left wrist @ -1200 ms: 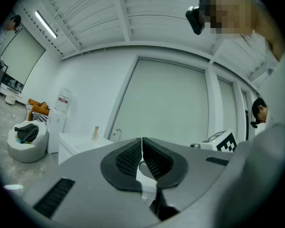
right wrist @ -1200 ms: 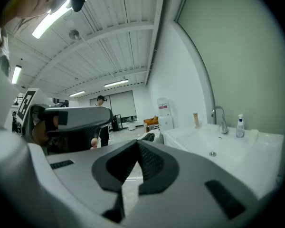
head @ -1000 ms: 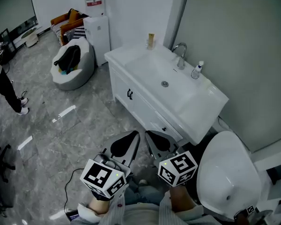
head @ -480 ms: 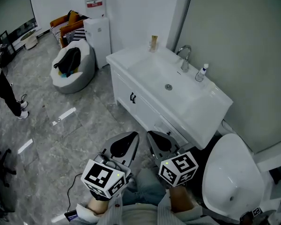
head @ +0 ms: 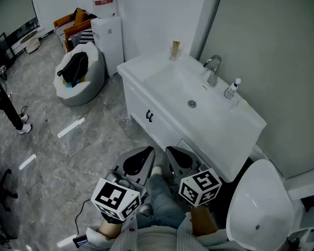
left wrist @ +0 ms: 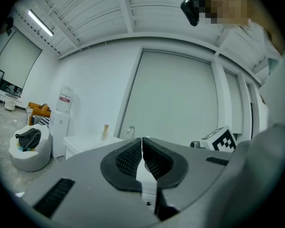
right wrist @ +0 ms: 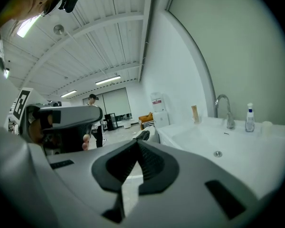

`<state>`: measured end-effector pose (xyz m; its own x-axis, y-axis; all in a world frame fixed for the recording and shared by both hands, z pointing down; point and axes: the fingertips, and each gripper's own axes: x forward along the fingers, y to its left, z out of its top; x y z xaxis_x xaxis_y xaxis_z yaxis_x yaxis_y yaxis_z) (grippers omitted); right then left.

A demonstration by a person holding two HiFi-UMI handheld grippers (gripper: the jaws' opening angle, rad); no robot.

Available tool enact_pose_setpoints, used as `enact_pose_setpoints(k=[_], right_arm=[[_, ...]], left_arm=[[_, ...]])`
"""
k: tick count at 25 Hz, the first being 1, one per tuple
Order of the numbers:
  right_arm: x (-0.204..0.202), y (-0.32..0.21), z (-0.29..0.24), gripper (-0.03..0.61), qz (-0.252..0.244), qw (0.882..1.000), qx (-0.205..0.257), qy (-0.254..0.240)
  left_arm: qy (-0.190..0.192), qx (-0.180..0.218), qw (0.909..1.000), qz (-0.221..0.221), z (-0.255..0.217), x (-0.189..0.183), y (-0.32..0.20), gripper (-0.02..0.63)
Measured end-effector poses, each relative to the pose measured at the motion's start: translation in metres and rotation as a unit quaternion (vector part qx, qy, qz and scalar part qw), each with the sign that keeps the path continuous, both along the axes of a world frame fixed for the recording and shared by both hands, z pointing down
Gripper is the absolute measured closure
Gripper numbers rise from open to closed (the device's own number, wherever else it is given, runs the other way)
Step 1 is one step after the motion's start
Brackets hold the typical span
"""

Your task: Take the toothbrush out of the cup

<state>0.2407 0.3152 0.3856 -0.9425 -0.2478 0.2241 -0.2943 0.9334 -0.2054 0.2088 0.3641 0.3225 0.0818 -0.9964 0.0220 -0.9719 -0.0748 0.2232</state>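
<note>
A tan cup [head: 175, 50] with a toothbrush in it stands on the back left corner of the white sink counter [head: 146, 69], far ahead of both grippers. The cup shows small in the left gripper view [left wrist: 105, 131] and in the right gripper view [right wrist: 194, 113]. My left gripper [head: 146, 153] and right gripper [head: 172, 153] hang side by side in front of the vanity, low over the floor. Both are shut and empty, their ribbed pads [left wrist: 133, 156] pressed together. The left gripper [left wrist: 142, 141] points level; the right gripper [right wrist: 138, 143] points slightly down.
A chrome faucet [head: 213, 69] and a small spray bottle [head: 231, 89] stand behind the basin. A white toilet [head: 259, 205] is at lower right. A grey bean bag [head: 78, 72] and a water dispenser [head: 107, 30] stand at the back left. A person [head: 2, 101] stands at the far left.
Both grippers and the camera have moved forward toward the vanity, which now sits closer and lower in the view. A leg and shoe have come into view between the grippers. Both grippers stay shut.
</note>
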Motion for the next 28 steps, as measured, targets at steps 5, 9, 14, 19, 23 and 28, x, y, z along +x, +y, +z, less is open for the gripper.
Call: enact_pose_setpoints(k=[5, 9, 14, 19, 23, 28], right_arm=[[-0.036, -0.053, 0.004, 0.568, -0.013, 1.0, -0.008, 0.006], [-0.06, -0.09, 0.003, 0.568, -0.022, 1.0, -0.02, 0.01], [-0.082, -0.138, -0.004, 0.568, -0.024, 0.999, -0.024, 0.008], [-0.096, -0.183, -0.006, 0.568, -0.024, 0.999, -0.022, 0.007], [-0.106, -0.214, -0.01, 0.568, -0.026, 1.0, -0.017, -0.001], [-0.111, -0.236, -0.012, 0.568, -0.029, 0.999, -0.016, -0.008]], left_arm=[[0.0, -0.003, 0.9998, -0.018, -0.002, -0.04, -0.051, 0.592], [0.0, -0.01, 0.9996, -0.027, -0.003, -0.065, -0.091, 0.592], [-0.004, -0.014, 0.9995, -0.029, -0.009, -0.087, -0.141, 0.592], [-0.011, -0.012, 0.9993, -0.033, -0.016, -0.102, -0.184, 0.592], [-0.023, -0.005, 0.9988, -0.042, -0.019, -0.115, -0.211, 0.592], [-0.029, -0.007, 0.9979, -0.058, -0.019, -0.128, -0.229, 0.592]])
